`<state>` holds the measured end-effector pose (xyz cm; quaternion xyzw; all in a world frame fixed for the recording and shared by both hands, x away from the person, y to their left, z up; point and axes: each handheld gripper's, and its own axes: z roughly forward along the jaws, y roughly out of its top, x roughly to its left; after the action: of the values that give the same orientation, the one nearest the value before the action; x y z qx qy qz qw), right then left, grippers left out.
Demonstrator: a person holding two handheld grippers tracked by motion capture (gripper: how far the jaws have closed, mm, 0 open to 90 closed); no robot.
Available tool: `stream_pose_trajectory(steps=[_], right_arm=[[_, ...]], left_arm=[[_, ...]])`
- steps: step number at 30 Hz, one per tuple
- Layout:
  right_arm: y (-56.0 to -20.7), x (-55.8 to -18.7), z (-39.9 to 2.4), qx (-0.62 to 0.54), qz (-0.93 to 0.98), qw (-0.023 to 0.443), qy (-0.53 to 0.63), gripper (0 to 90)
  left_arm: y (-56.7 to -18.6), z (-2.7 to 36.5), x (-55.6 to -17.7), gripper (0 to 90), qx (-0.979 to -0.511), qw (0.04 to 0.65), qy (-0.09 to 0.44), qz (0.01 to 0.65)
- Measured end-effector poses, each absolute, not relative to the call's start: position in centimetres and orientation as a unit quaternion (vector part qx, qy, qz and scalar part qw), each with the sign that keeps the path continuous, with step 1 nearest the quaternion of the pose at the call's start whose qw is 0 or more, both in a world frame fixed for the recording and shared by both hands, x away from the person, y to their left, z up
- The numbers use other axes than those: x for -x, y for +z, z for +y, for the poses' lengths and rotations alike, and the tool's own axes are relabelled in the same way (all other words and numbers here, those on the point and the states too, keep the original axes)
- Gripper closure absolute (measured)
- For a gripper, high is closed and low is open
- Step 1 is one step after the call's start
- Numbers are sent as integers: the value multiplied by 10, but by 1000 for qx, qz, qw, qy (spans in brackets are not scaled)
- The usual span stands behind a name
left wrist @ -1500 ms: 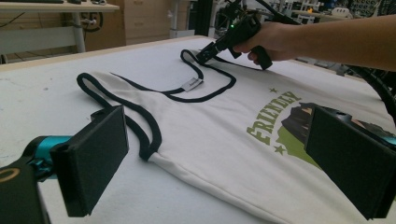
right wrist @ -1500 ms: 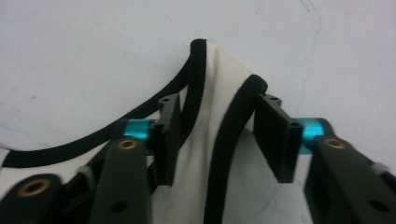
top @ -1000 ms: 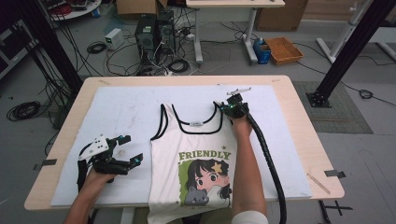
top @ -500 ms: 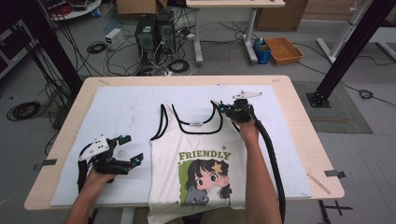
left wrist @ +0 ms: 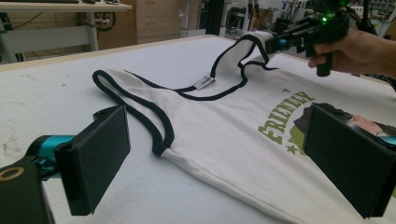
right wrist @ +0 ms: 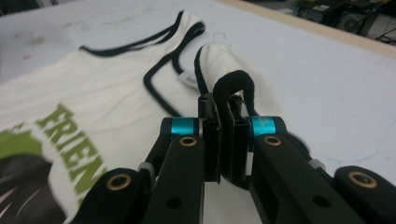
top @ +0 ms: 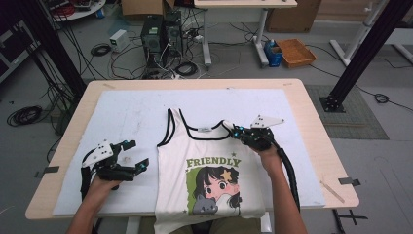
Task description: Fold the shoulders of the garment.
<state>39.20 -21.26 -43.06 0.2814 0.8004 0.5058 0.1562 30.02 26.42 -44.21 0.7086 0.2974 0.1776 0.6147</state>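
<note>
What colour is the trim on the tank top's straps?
Black, on the white tank top; its trim shows best in the left gripper view.

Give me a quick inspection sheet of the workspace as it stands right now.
Surface: light wooden table covered by a white mat with faint smudges.
Job's things: white sleeveless top with black trim and a green FRIENDLY cartoon print, lying face up; its right strap is lifted and folded inward.
Clutter: nothing seen on the mat.
Grippers: right tool shut on the black-trimmed strap; left tool open, resting on the mat beside the top's left edge, holding nothing.
Cables: black hose trails from the right tool along the forearm; loose cables on the floor behind the table.
Surroundings: computer tower, orange tray, black frame posts.
</note>
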Motion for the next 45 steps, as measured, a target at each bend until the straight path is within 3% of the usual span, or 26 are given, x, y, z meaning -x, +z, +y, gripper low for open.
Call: stream_pose_trajectory(steps=[7, 8, 10, 11, 13, 17, 23, 25, 26, 27, 28, 30, 38, 45], right_arm=[[-433, -376, -218, -281, 814, 138, 488, 836], [-435, -375, -219, -284, 816, 133, 486, 772], [-436, -376, -221, -296, 818, 113, 480, 517], [-436, -376, -222, -303, 815, 115, 481, 442], [-428, -372, -224, -299, 799, 152, 499, 417], [-422, -367, -213, -263, 813, 181, 487, 436], [-432, -366, -170, -180, 875, 207, 398, 550], [-435, -370, -162, -181, 881, 236, 367, 602], [-437, -373, -161, -183, 880, 241, 365, 646], [-440, -376, -161, -186, 883, 245, 353, 778], [-440, -376, -161, -186, 883, 245, 353, 778], [-441, -377, -162, -190, 888, 244, 340, 859], [-421, -372, -212, -264, 805, 192, 496, 865], [-421, -360, -241, -267, 788, 149, 534, 863]], left_arm=[[-442, 262, -300, 75, -710, 614, 176, 296], [-442, 261, -300, 75, -711, 613, 176, 295], [-442, 261, -301, 75, -712, 613, 174, 294], [-443, 260, -301, 75, -711, 615, 173, 295], [-443, 261, -302, 75, -711, 614, 174, 296], [-444, 262, -304, 75, -709, 615, 174, 298], [-444, 261, -303, 75, -711, 615, 170, 295], [-444, 260, -303, 75, -711, 615, 169, 297], [-444, 260, -303, 75, -711, 615, 168, 296], [-444, 260, -303, 75, -712, 615, 168, 295], [-444, 260, -302, 75, -711, 615, 168, 296], [-444, 261, -302, 75, -711, 615, 168, 297], [-443, 262, -302, 75, -709, 616, 169, 299], [-442, 264, -303, 75, -701, 622, 171, 304]])
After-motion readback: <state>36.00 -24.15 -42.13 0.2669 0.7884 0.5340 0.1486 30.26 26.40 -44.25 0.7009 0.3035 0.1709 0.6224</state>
